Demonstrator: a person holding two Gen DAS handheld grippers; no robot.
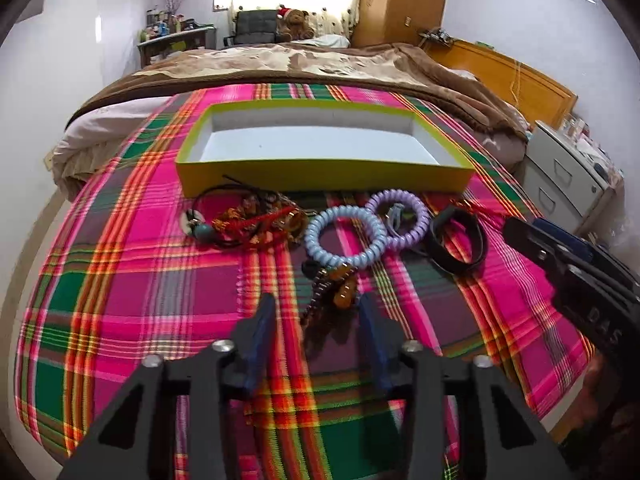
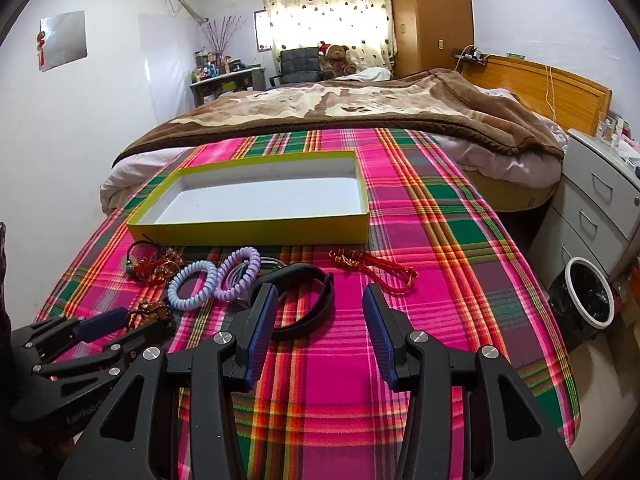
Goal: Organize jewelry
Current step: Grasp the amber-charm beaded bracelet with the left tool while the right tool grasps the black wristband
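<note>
An empty yellow-green box (image 1: 320, 178) with a white inside lies on the plaid cloth; it also shows in the right wrist view (image 2: 256, 232). In front of it lie a blue coil bracelet (image 1: 344, 236), a purple coil bracelet (image 1: 398, 210), a black band (image 1: 458, 244), a tangle of red and brown cords (image 1: 256, 220) and an amber bead bracelet (image 1: 340, 288). My left gripper (image 1: 318, 320) is open, its jaws on either side of the amber bracelet. My right gripper (image 2: 320, 304) is open and empty, next to the black band (image 2: 308, 304). A red cord bracelet (image 2: 372, 268) lies ahead of it.
The plaid cloth (image 2: 400, 360) covers the foot of a bed with a brown blanket (image 2: 360, 108) behind. A white drawer unit (image 2: 596, 208) and a bin (image 2: 588, 292) stand at the right. The right gripper shows at the right of the left wrist view (image 1: 560, 256).
</note>
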